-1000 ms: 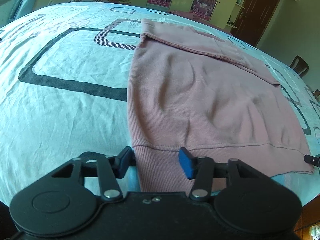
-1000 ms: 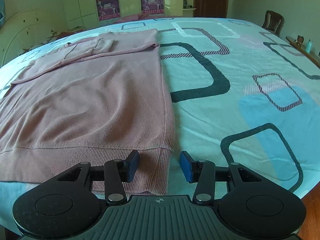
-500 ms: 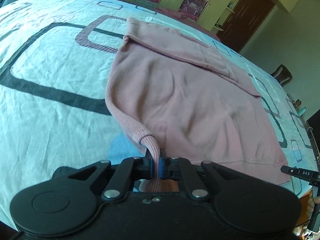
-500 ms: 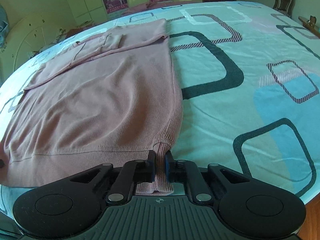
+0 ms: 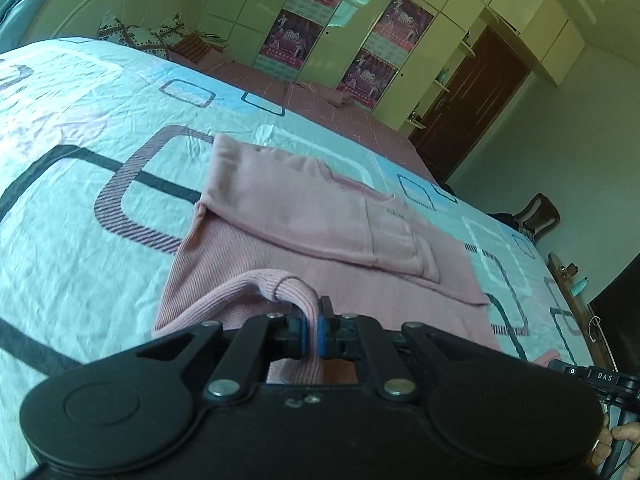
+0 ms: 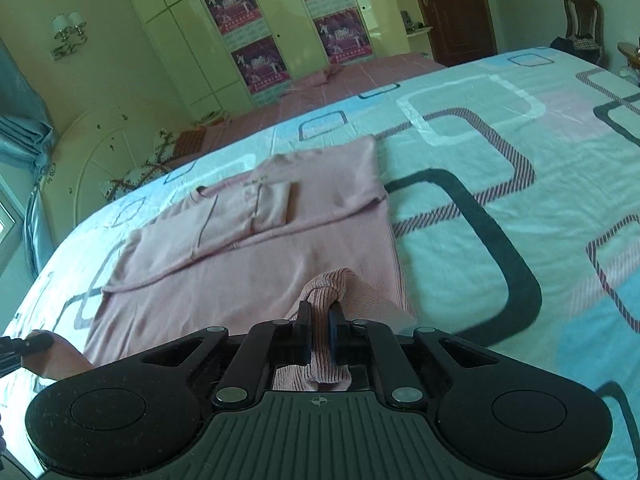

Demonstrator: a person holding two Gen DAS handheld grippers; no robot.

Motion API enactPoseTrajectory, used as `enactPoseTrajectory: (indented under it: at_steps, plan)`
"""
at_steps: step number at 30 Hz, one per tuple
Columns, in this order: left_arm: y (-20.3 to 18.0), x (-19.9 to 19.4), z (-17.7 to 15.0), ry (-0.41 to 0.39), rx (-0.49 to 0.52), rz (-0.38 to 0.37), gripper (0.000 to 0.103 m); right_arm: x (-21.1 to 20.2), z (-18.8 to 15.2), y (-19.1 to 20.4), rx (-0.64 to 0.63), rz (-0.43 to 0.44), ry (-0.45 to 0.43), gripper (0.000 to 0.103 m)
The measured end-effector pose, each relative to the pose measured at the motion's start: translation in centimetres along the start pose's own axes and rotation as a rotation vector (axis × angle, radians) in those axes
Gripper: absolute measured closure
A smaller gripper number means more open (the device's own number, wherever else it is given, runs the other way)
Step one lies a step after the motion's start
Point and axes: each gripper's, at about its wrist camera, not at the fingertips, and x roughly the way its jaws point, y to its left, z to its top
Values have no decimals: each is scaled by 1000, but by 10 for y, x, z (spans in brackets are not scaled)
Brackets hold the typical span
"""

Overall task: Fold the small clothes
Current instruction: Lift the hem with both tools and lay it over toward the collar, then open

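Yellow-green wardrobe doors with posters back a wide bed under a patterned sheet, and on it lies the pink sweater, its sleeves already laid across the chest at the far end. Each near hem corner is pinched: the left gripper has its jaws closed on the ribbed hem, which arches up out of them, and the right gripper clamps the other corner the same way, a tuft of rib poking above its blue pads. Both corners hang clear of the sheet while the body of the sweater rests flat. The likely step is carrying the hem over toward the shoulders. The risk lies in the small bite each gripper has: thick rib could slide out if the two hands pull apart or one leads, and the fold would then land skewed. Dragging too low could also rumple the folded sleeves or bunch the sheet beneath.
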Motion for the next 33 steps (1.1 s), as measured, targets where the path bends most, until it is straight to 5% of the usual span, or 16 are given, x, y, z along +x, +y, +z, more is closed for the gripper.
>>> enactPoseTrajectory:
  at_steps: [13,20,28,31,33]
  plan:
    - [-2,84,101,-107,-34,38,99,91,119,-3,71,28,-94,96]
    - [4,155,137,-79,-44,102,99,169,162,-14,129,-4,-53,96]
    - [12,218,147,15,-5,194,98,243,172,-31,152,-70,29,96]
    - [16,230,147,44,15,235,84,256,173,-34,131,-84,46,96]
    - [20,228,148,28,25,252,46,262,174,-37,140,-84,51,96]
